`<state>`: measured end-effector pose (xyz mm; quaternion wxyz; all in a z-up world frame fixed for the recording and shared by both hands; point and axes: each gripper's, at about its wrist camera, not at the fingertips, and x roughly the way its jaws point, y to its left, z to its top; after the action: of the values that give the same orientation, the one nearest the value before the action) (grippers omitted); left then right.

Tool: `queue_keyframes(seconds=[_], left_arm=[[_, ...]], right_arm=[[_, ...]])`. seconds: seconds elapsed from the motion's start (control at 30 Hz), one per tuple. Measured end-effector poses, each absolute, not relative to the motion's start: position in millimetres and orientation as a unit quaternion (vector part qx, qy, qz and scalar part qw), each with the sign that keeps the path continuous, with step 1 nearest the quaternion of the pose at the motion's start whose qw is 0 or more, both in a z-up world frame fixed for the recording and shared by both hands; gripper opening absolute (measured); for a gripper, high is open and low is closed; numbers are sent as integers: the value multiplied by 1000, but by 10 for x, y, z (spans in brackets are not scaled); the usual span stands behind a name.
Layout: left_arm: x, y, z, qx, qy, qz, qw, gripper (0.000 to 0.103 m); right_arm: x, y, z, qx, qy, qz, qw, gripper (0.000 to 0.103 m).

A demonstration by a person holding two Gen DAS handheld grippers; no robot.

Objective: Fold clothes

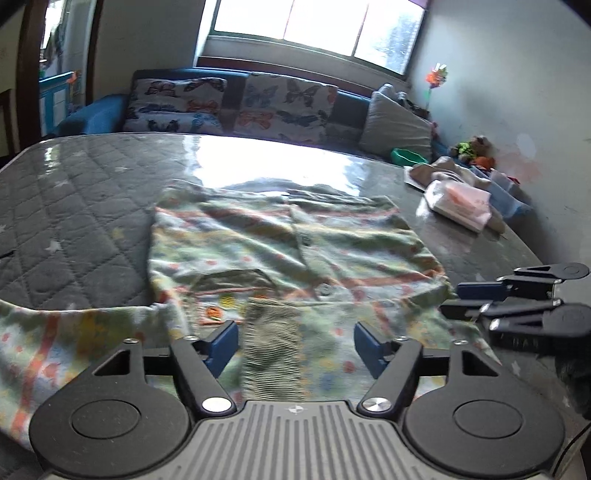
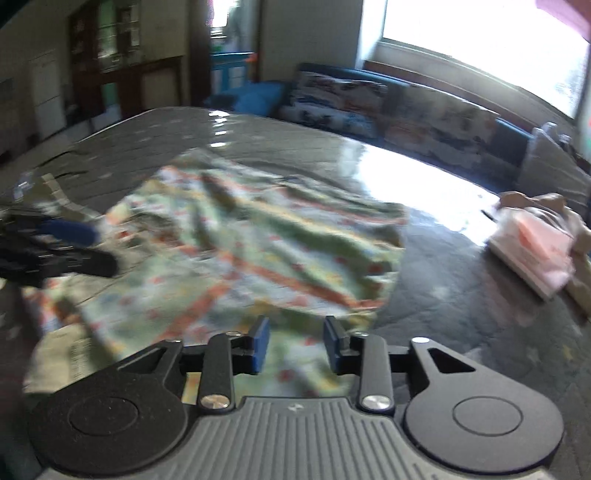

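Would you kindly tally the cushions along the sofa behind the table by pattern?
Butterfly cushions: 2, left one and right one
Plain grey cushion: 1
Total: 3

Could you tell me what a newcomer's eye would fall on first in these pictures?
Probably the pale green patterned button-up shirt with orange stripes, spread over the middle of the grey quilted mattress. Next, the bright window glaring off the mattress's far side, and the butterfly-print cushions on the blue sofa beneath it.
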<state>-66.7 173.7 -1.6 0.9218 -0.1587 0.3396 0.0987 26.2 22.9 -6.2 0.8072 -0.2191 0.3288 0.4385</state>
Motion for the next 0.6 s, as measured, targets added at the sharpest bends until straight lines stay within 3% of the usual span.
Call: queue_keyframes(seconds=[0.07, 0.17, 0.6], left_arm=[[-648, 1691, -44, -159, 342, 87, 922, 51], [-644, 1629, -95, -154, 345, 75, 923, 45], [-873, 1668, -61, -165, 328, 87, 926, 45]], right_arm=[[165, 241, -85, -224, 329, 451, 799, 37], [103, 227, -158, -225, 339, 454, 793, 39], [-85, 411, -43, -216, 320, 482, 786, 45]])
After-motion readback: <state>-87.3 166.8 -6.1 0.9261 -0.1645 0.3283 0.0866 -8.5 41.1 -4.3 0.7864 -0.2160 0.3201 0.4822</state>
